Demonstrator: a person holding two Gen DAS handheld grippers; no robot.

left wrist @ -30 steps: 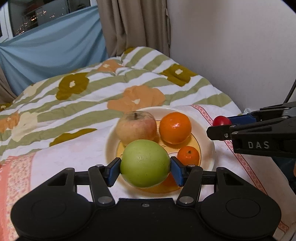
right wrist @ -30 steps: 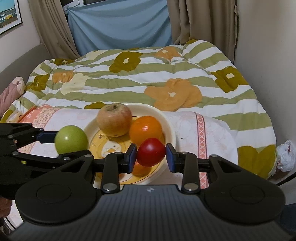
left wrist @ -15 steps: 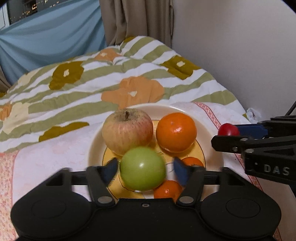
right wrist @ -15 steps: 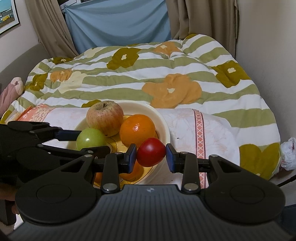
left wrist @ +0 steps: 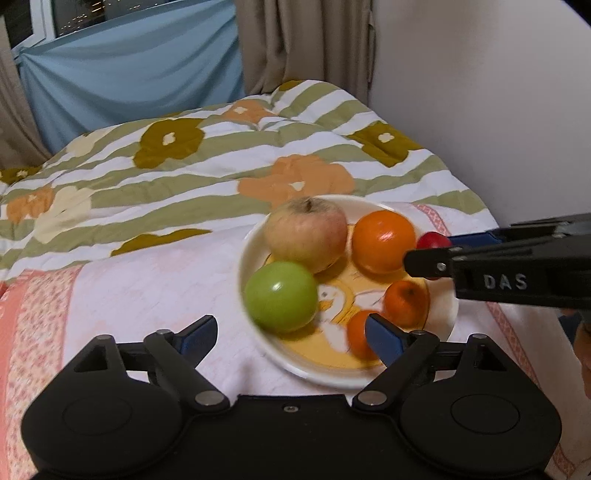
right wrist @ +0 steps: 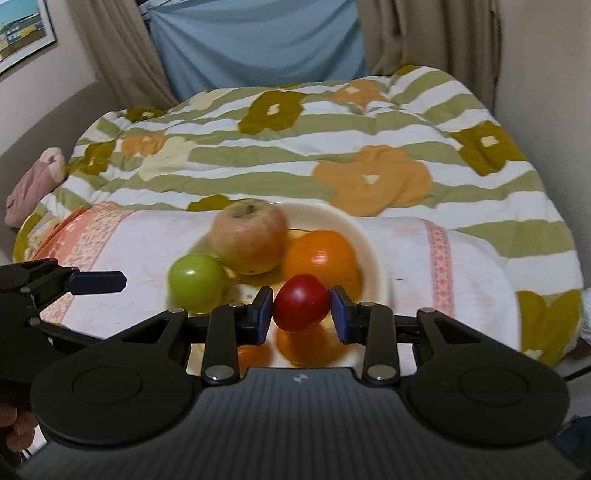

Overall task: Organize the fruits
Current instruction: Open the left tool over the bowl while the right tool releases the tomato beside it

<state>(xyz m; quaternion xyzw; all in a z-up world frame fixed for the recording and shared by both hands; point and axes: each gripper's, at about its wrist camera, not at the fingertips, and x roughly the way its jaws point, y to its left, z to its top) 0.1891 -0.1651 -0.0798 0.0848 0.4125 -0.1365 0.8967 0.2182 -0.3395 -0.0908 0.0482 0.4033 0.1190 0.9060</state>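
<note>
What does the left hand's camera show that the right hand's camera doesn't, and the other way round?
Only the left wrist view shows the left gripper from behind, open and empty, and both small oranges unobstructed.

Only the right wrist view shows the red fruit sitting between the right gripper's blue pads, a pink plush at the bed's edge, and a framed picture.

Both show the plate, green apple, reddish apple, large orange and the flowered quilt.
</note>
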